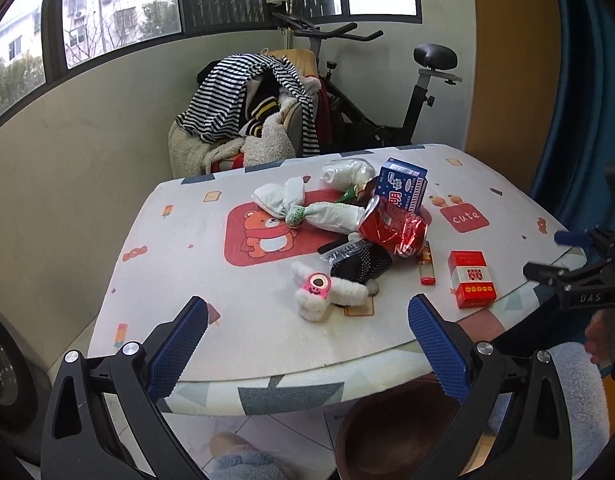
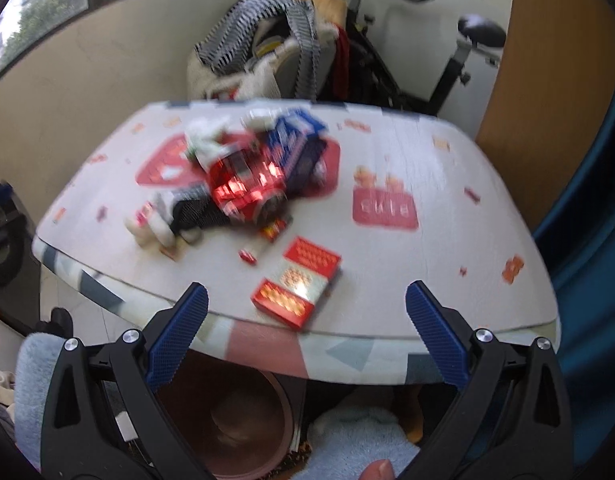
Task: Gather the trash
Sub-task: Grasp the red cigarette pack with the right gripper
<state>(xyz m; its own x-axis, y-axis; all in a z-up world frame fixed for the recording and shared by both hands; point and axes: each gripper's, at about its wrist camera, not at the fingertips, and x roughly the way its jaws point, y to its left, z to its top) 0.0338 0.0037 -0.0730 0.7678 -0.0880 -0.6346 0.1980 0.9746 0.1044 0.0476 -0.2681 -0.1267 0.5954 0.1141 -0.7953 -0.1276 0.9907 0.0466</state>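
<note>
Left gripper (image 1: 307, 320): hovered short of the near table edge, fingers spread wide and holding nothing, aimed at the plush toy.
Right gripper (image 2: 306, 308): also gaped wide and empty, poised just before the near edge with the red cigarette pack (image 2: 297, 286) lying between its fingertips' line of sight; the view was motion-blurred.
Table (image 1: 179, 280): covered in a cartoon-bear cloth, with the trash heaped near its middle, within reach of both tools.
Trash heap: a knotted white plastic bag (image 1: 307, 208), a clear bag of wrappers (image 1: 345, 172), a blue carton (image 1: 401, 188) standing on end, and a crumpled red foil wrapper (image 1: 391, 230) leaning against it.
Loose items: a red lighter (image 1: 426, 266) beside the cigarette pack; a black dotted item (image 1: 359, 264) touching the white plush toy (image 1: 319, 292).
Bin (image 2: 227, 412): a brown round container sat on the floor under the near table edge, likely placed so items could be dropped straight down.
Judged stage: nothing gripped yet; collection seemed barely begun.
Likely first pick: the cigarette pack, nearest the right gripper and lying flat, would need a grasp across its narrow sides.
</note>
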